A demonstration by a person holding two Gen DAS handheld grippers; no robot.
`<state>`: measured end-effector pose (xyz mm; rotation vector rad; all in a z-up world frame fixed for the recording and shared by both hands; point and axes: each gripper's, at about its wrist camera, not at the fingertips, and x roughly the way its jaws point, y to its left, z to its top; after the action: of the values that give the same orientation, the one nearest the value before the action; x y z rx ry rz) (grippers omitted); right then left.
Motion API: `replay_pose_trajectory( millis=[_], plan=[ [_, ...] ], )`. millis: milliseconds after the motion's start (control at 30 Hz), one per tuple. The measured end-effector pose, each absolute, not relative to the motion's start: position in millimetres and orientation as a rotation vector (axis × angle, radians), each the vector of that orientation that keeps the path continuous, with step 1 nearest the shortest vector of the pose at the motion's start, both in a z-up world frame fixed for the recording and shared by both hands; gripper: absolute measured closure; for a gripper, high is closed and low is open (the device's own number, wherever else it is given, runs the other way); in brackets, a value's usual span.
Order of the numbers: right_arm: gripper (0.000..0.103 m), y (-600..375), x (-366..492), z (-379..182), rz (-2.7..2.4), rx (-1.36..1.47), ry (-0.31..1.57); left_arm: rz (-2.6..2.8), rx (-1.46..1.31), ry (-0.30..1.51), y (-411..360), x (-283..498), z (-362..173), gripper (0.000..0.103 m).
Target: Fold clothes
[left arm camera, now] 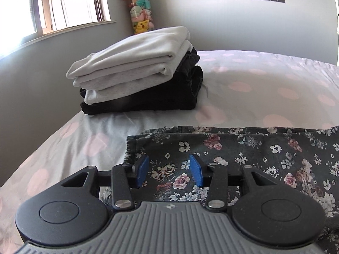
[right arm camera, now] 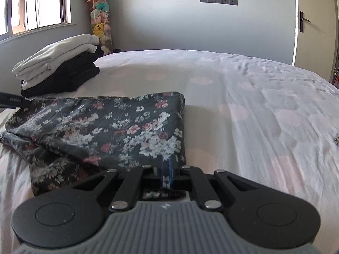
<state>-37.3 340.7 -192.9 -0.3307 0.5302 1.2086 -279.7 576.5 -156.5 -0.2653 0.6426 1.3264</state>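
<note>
Two garments already folded, stacked (left arm camera: 135, 69) upper left on bed (right arm camera: 254, 97). Floral garment (right arm camera: 110, 127) lower centre, partly folded. Left gripper (left arm camera: 168, 172) spread wide above it; right gripper (right arm camera: 167, 169) pinches its near edge.

Floral garment (left arm camera: 243, 154): cut off at right edge in left view, near part hidden under left gripper (left arm camera: 169, 172). Near hem hidden behind right gripper (right arm camera: 167, 169). Black clothes (left arm camera: 148, 99): mostly covered by white stack (left arm camera: 131, 59). Window (right arm camera: 36, 4): overexposed, outside unreadable.
</note>
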Motion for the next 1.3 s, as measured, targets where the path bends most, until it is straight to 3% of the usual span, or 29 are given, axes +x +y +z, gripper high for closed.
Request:
replay_pose_trajectory(
  millis=[133,667,767,867,1233,1300],
  plan=[
    [0.097,375.5,-29.8,-180.1,1.240,-0.369,0.512,1.303,-0.282,0.677,584.8,-279.2,-164.4,0.053],
    [0.099,459.0,6.9,-211.9,1.207,-0.497,0.752,1.279,-0.379,0.704,602.1,-292.0,-176.2,0.053],
    [0.091,458.6,11.0,-199.3,1.212,-0.476,0.794,1.284,-0.389,0.701,603.0,-296.2,-173.3,0.053],
    [0.067,450.6,24.4,-184.6,1.218,-0.397,0.891,1.289,-0.408,0.681,604.2,-301.6,-169.4,0.053],
    [0.058,406.8,96.2,-201.9,1.199,-0.055,1.396,1.268,-0.410,0.670,601.0,-303.0,-165.2,0.053],
    [0.056,405.8,96.3,-208.7,1.203,-0.044,1.412,1.266,-0.411,0.673,601.6,-302.3,-166.1,0.053]
  ],
)
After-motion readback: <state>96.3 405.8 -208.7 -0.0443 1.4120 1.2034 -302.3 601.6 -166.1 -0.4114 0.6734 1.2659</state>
